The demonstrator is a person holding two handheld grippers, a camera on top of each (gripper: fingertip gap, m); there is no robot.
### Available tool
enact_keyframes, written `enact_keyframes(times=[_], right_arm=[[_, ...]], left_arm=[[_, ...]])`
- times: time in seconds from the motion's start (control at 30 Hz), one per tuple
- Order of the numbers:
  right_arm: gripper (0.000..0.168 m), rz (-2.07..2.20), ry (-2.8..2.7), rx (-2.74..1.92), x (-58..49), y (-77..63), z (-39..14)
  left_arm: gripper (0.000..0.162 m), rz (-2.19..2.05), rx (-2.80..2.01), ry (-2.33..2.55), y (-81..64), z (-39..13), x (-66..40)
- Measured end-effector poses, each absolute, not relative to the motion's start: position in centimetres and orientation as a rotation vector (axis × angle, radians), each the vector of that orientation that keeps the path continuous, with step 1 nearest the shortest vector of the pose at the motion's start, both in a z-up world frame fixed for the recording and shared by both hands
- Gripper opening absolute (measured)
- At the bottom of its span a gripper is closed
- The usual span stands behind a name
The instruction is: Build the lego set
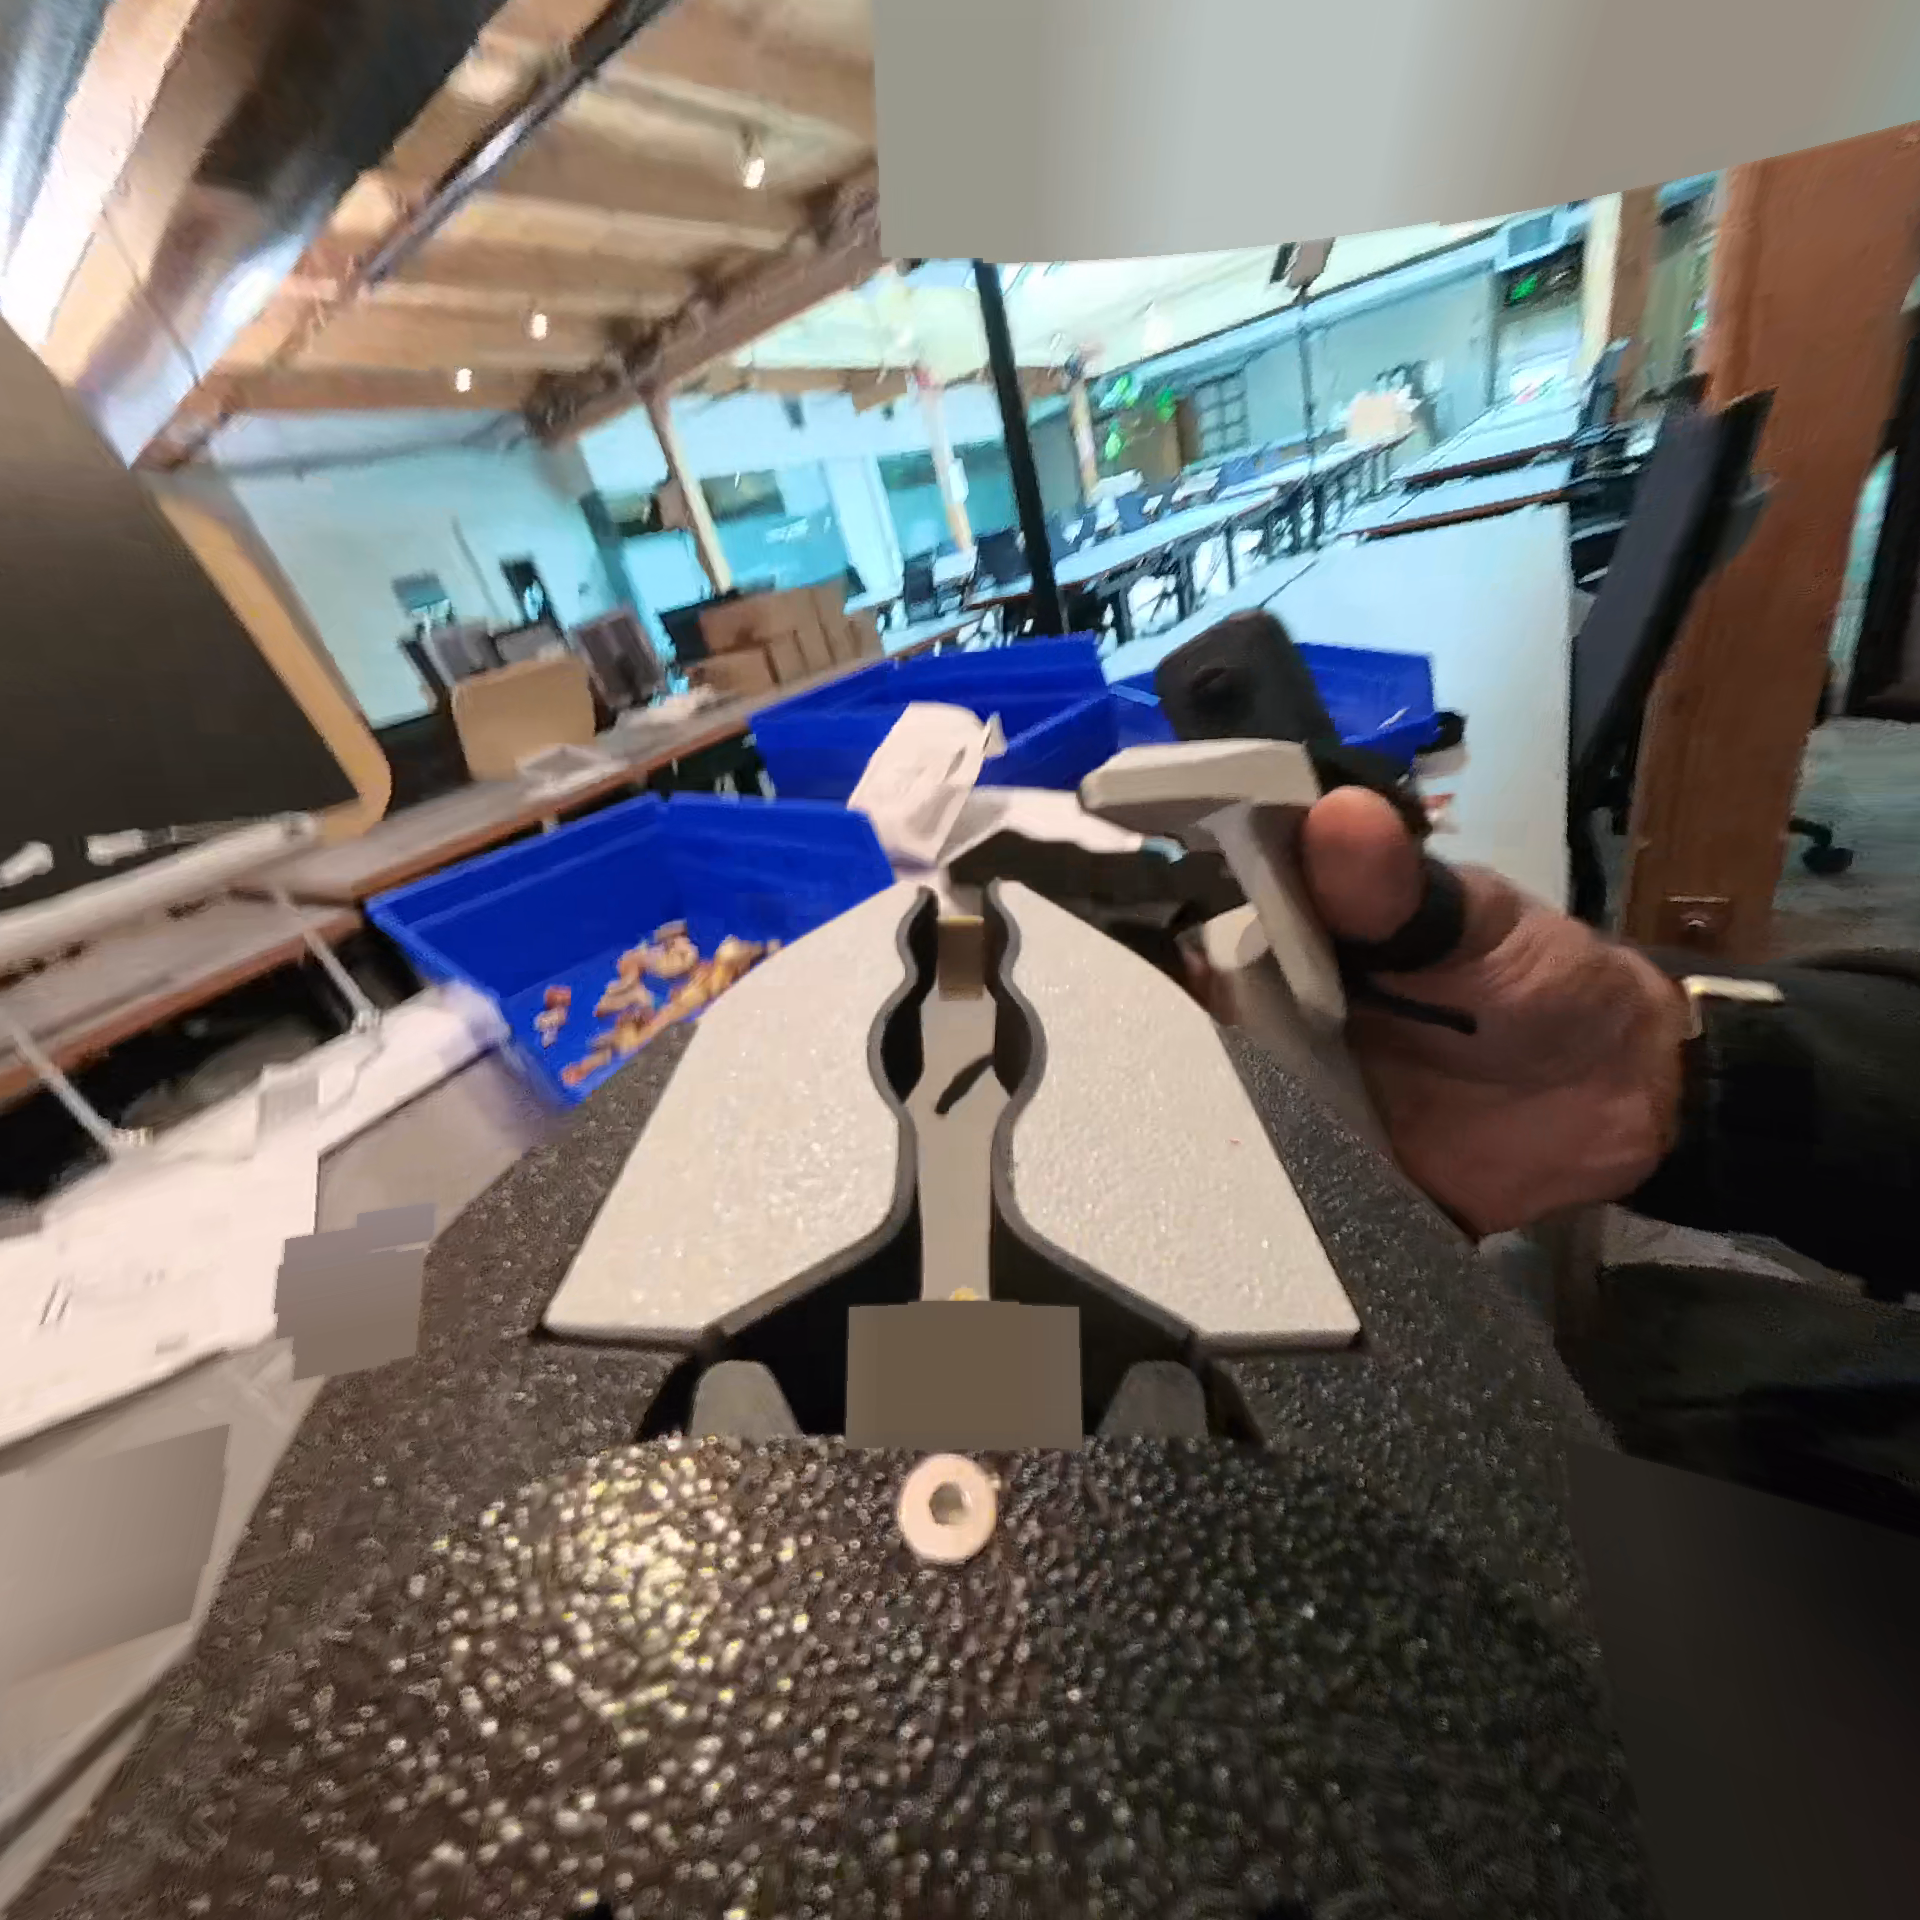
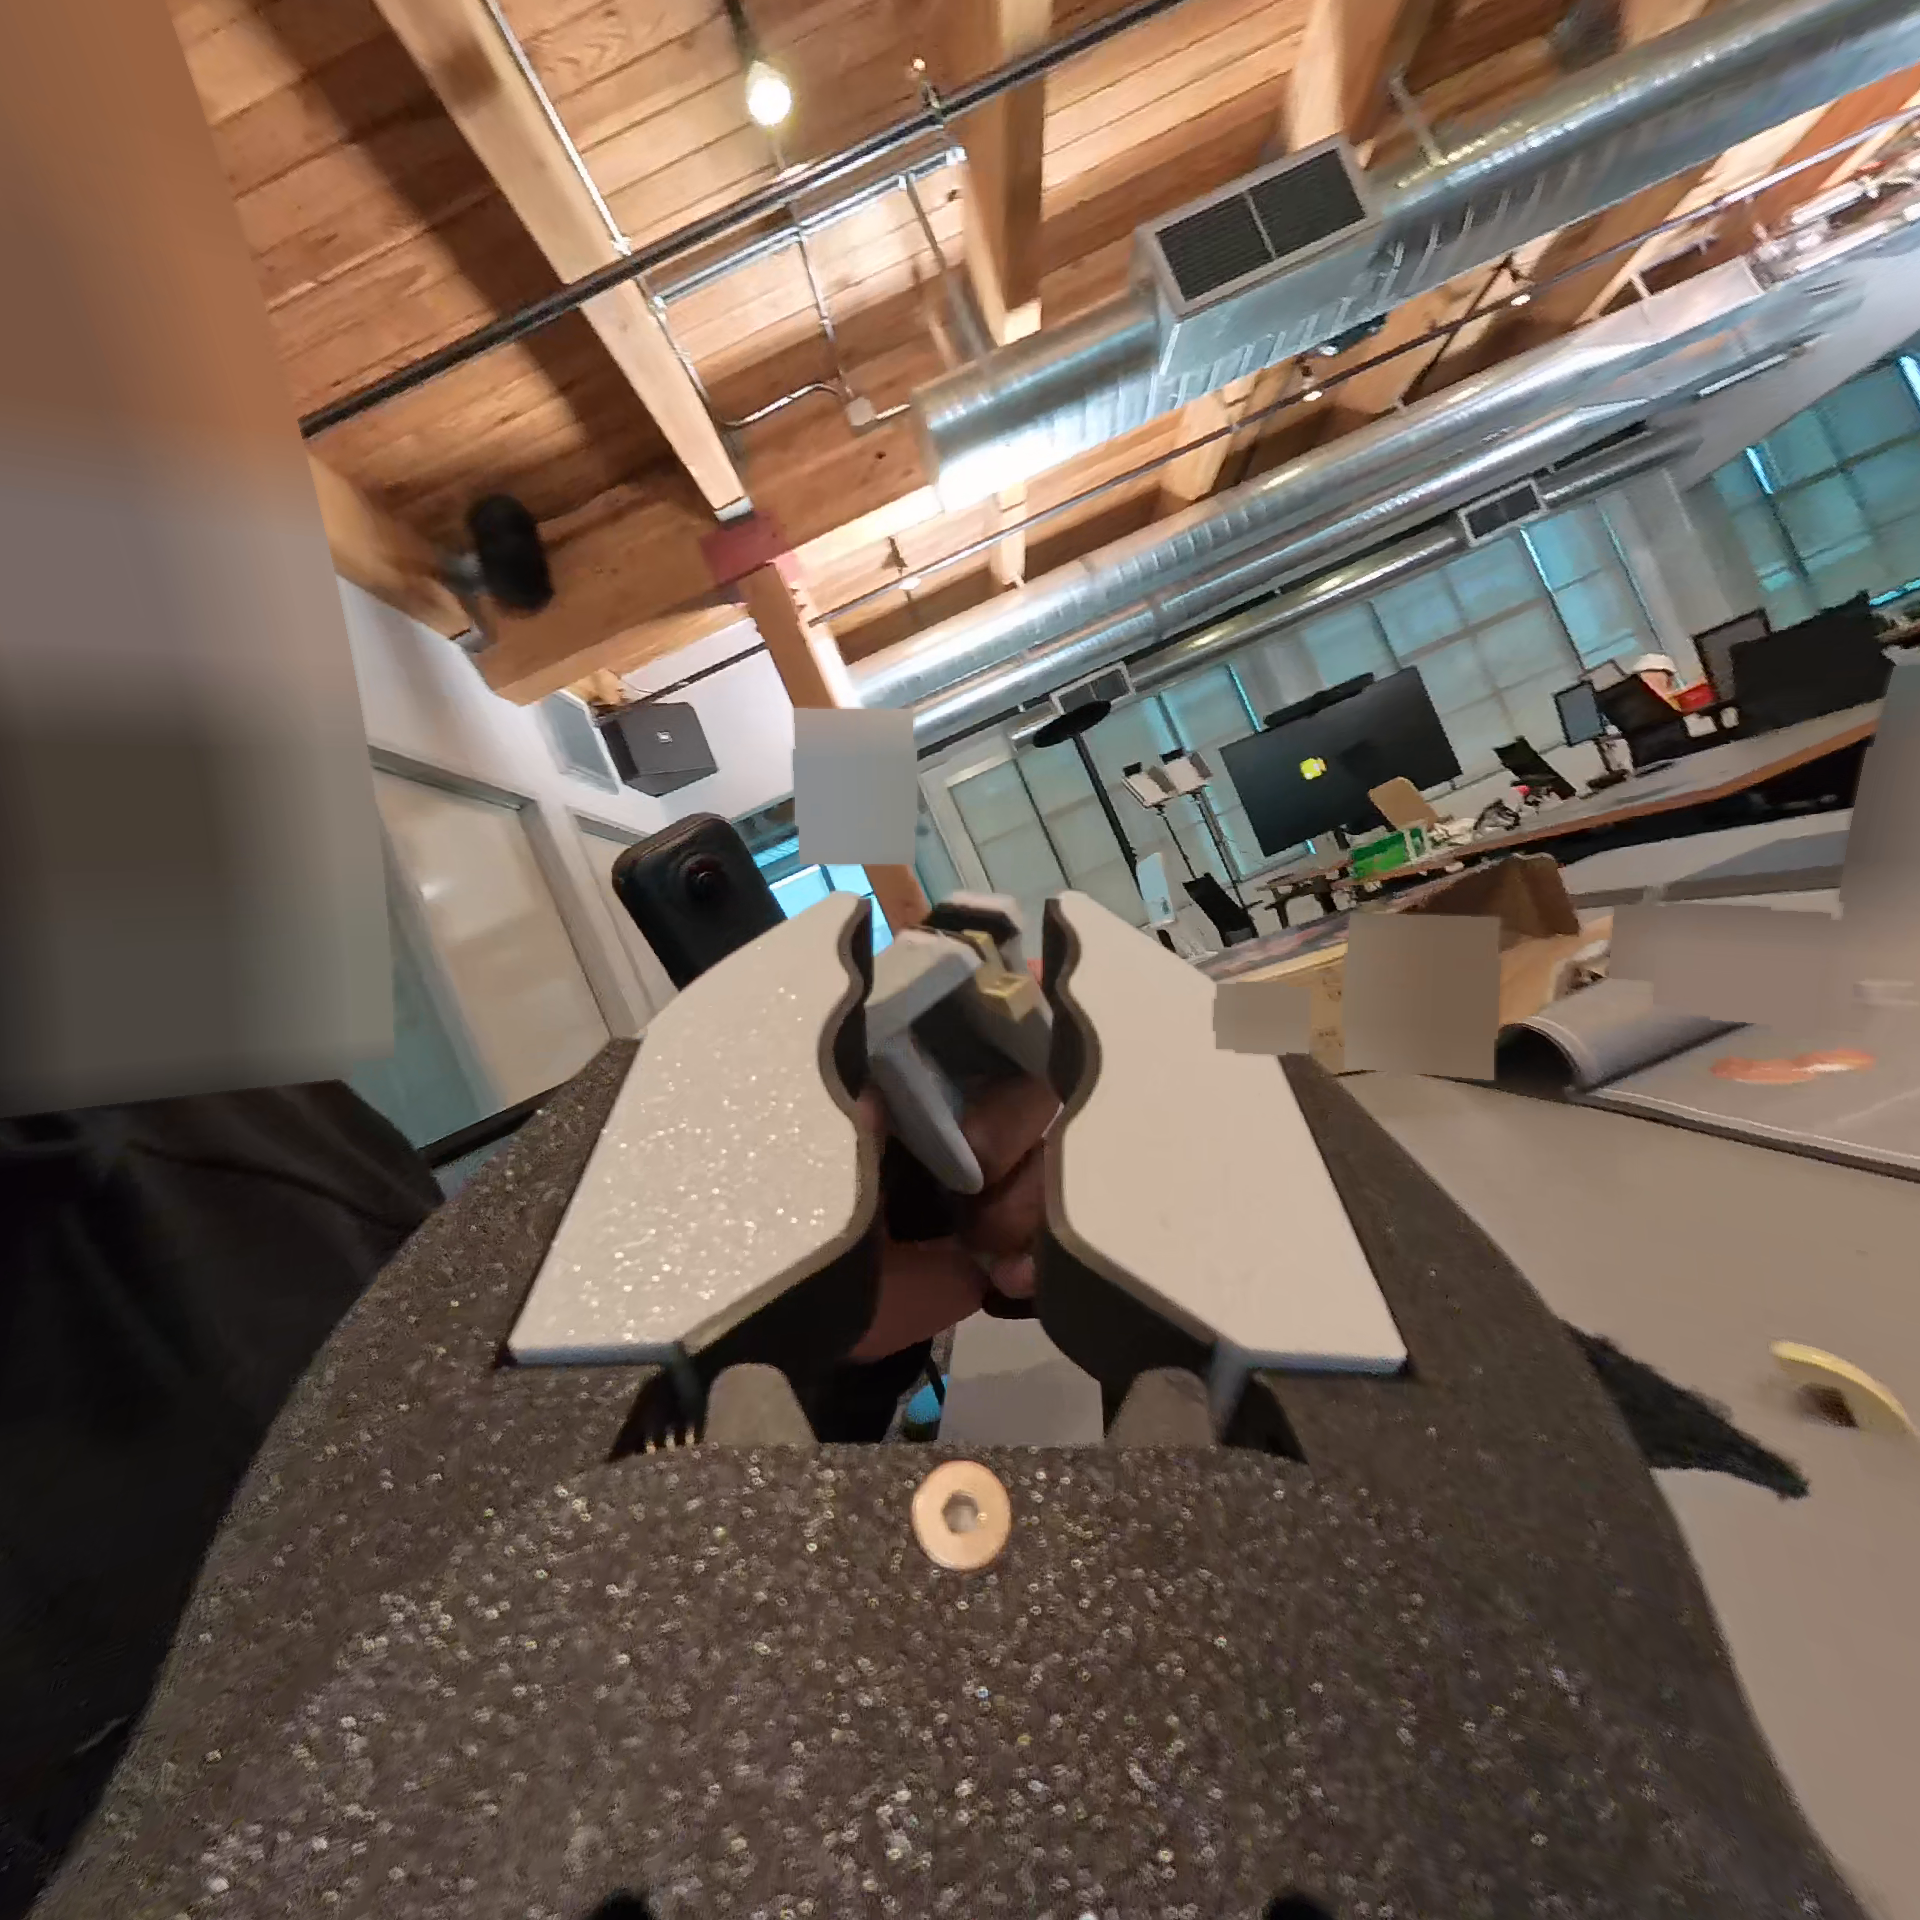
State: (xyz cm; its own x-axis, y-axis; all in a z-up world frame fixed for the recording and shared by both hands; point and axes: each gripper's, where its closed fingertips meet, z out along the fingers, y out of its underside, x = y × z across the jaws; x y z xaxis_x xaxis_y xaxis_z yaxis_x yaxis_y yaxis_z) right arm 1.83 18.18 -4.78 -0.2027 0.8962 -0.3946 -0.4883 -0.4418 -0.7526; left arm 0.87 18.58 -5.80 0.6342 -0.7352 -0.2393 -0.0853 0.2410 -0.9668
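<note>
The left gripper [image 1: 961,935] had its fingers nearly closed on a small tan piece [image 1: 961,961], pinched right at the tips. The piece's long axis ran along the fingers, pointing forward. In the right wrist view the same piece [image 2: 1006,987] showed at the left gripper's tips, lifted clear of the surface.

The right gripper [image 2: 956,925] stood open with a clear gap between its fingers and held nothing. Through that gap the tan piece lay directly ahead, just beyond the tips and roughly centred between them. The 2 grippers faced each other, tips near but apart. The right hand [image 1: 1507,1018] was wrapped round its gripper's handle.

Relative to the tan piece, a blue bin [image 1: 623,904] holding loose orange bricks [image 1: 665,987] sat on the surface to the left and farther back, well apart. An open booklet [image 2: 1662,1081] lay on the surface [image 2: 1558,1299] to the piece's right.

Judged from this, the coming move was probably a hand-over or joining in mid-air; the right gripper was the free 1, and the risk lay in the piece's small size slipping from the pinch.
</note>
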Motion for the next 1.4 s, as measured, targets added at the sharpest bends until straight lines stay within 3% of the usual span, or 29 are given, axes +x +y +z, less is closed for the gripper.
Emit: enact_keyframes(times=[0.17, 0.7, 1.23, 1.4], right_arm=[[0.036, 1.825, -0.472, -0.991, 3.4, 19.7, -4.0], [0.088, 2.005, -0.094, -0.350, 11.6, 18.0, 3.5], [0.102, 2.095, -0.461, -0.421, 7.9, 13.5, 4.1], [0.094, 2.021, -0.460, -0.453, 7.6, 13.5, 4.1]], left_arm=[[0.008, -0.615, -1.432, 0.845, 19.1, -8.2, 1.3], [0.008, -0.659, -1.528, 1.089, 16.2, -11.0, 4.7], [0.008, -0.697, -1.371, 1.398, 12.7, -12.3, 6.3], [0.008, -0.777, -1.430, 1.378, 12.7, -12.7, 6.3]])
